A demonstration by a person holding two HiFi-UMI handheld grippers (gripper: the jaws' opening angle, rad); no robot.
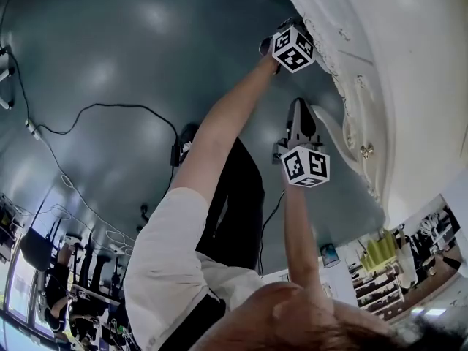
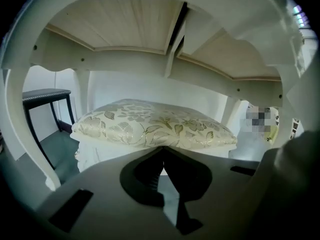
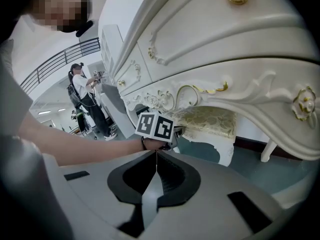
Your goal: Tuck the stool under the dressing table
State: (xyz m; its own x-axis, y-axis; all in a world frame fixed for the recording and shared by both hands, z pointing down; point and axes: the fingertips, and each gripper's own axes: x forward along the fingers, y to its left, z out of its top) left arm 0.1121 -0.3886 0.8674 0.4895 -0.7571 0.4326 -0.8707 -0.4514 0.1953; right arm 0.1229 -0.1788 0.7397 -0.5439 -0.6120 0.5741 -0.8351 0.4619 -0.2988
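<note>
The stool (image 2: 155,125), white with a gold-flowered cushion, stands under the white dressing table (image 2: 130,29), between its curved legs. My left gripper (image 2: 162,149) is shut on nothing, its tips just at the cushion's front edge; contact cannot be told. In the right gripper view the stool (image 3: 212,126) sits beneath the table's carved front (image 3: 225,44), with the left gripper's marker cube (image 3: 156,127) beside it. My right gripper (image 3: 156,152) is shut and empty, further back. In the head view both marker cubes (image 1: 293,47) (image 1: 306,165) hang near the table's edge (image 1: 351,86); the stool is hidden.
A dark-topped black-legged side table (image 2: 45,95) stands left of the stool. A curved white table leg (image 2: 30,149) is near on the left. A black cable (image 1: 95,115) trails over the grey floor. A person (image 3: 82,91) stands in the background.
</note>
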